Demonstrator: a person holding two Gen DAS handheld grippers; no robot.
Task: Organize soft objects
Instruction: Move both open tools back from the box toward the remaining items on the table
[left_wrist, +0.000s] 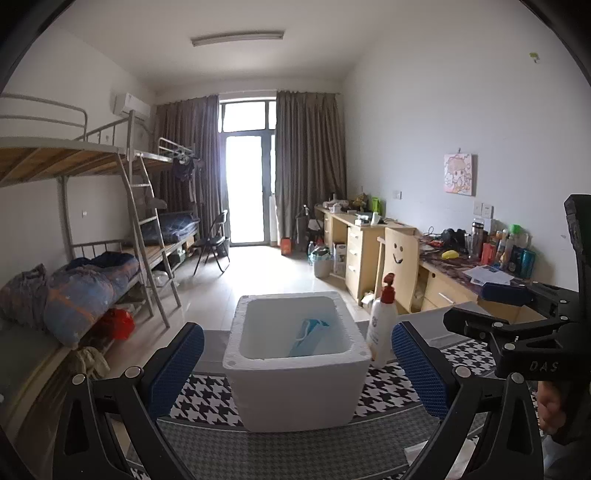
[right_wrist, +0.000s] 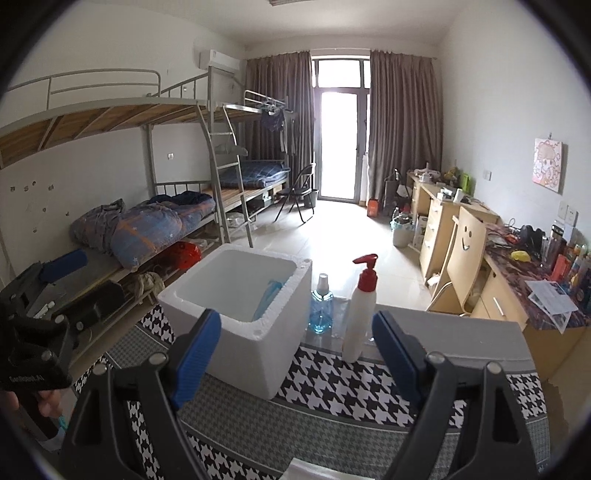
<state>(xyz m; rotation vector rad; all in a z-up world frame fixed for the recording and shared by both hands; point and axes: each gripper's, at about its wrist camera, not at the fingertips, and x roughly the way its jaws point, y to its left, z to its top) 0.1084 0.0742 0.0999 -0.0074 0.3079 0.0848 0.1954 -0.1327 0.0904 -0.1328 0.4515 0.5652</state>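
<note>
Judging mid-frame, you have one blue cloth (left_wrist: 308, 338) inside the white foam box (left_wrist: 295, 391); both grippers, left gripper (left_wrist: 295, 373) and right gripper (right_wrist: 295, 354), gape empty.

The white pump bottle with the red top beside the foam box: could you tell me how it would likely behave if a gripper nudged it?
The pump bottle stands tall and narrow on the patterned cloth, so a high nudge would probably tip it. Its smooth plastic sides look somewhat slippery. How full it is cannot be seen, so its weight is uncertain.
</note>
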